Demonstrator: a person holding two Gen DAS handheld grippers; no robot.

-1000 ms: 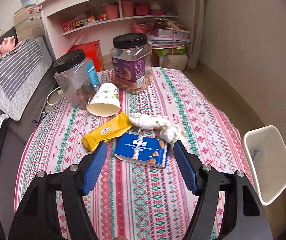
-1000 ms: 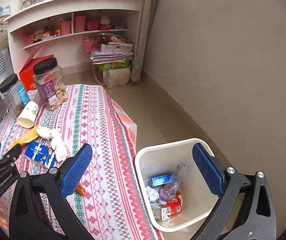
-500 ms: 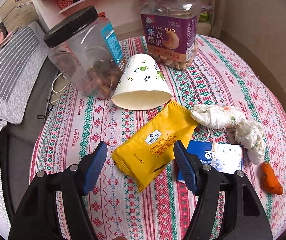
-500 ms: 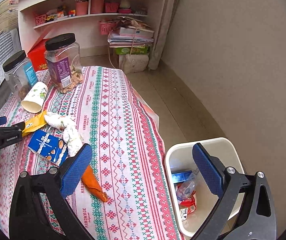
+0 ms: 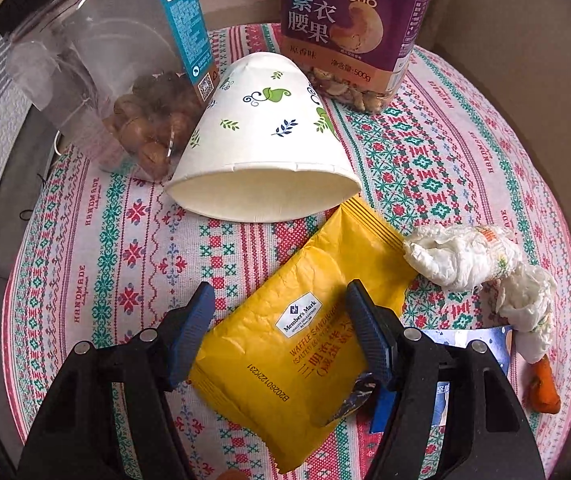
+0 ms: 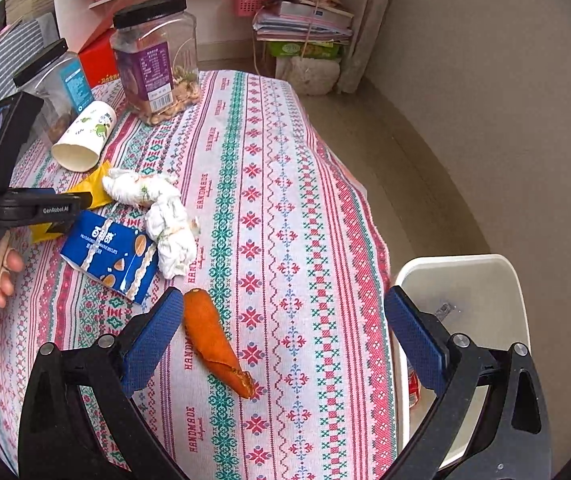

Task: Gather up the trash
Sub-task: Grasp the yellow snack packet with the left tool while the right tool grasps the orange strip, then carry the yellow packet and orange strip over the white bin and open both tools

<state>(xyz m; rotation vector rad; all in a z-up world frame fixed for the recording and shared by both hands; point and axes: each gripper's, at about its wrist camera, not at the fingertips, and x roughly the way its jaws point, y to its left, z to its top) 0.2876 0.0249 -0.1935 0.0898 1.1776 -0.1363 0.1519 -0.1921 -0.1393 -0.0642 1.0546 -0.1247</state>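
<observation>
My left gripper is open, its blue pads straddling a yellow snack wrapper that lies flat on the patterned tablecloth. A tipped paper cup lies just beyond it. Crumpled white tissue, a blue wrapper and an orange peel lie to the right. My right gripper is open and empty above the table's near edge, with the orange peel by its left pad. The white trash bin stands on the floor at the right, with some trash inside.
Two black-lidded clear jars of nuts stand behind the cup. The blue wrapper, tissue and cup also show in the right wrist view. A sofa is at the left; shelves stand at the back.
My left gripper has moved forward and down until its pads straddle the yellow wrapper. My right gripper has swung left from over the bin to over the table edge near the orange peel.
</observation>
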